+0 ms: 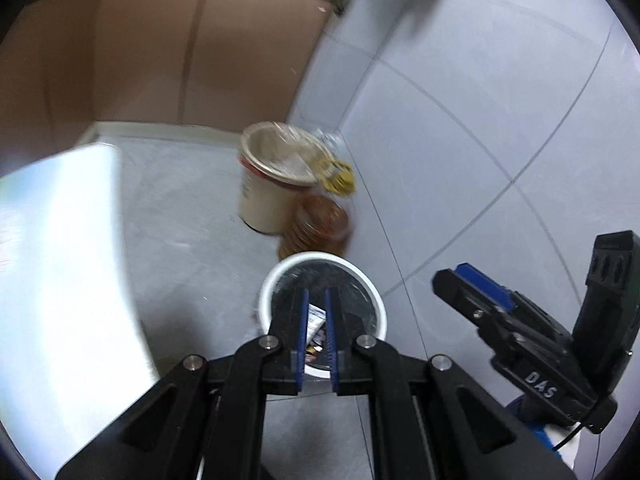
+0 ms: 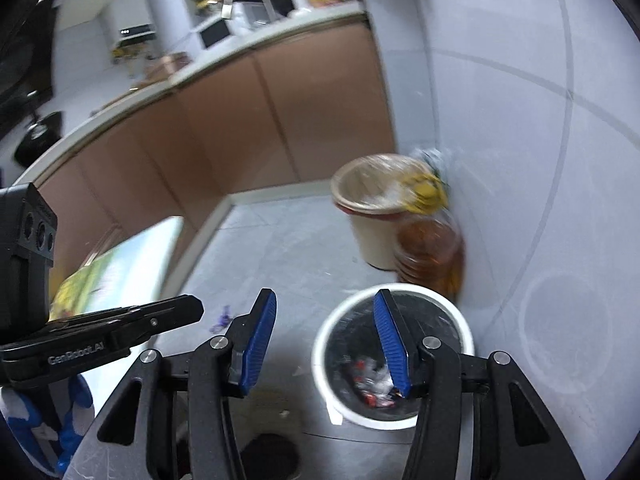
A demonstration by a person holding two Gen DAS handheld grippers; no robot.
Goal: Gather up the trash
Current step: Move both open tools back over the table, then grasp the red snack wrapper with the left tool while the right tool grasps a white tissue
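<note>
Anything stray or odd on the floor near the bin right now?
Yes: a small purple scrap lies loose on the floor tiles, left of the white bin, outside it. Other wrappers sit inside the bin.

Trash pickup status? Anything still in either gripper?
Done: wrappers lie in the white bin. In hand: the left gripper is nearly shut over the bin; a wrapper shows in its narrow gap, held or not I cannot tell. The right gripper is open and empty. Left: a small purple scrap on the floor.
</note>
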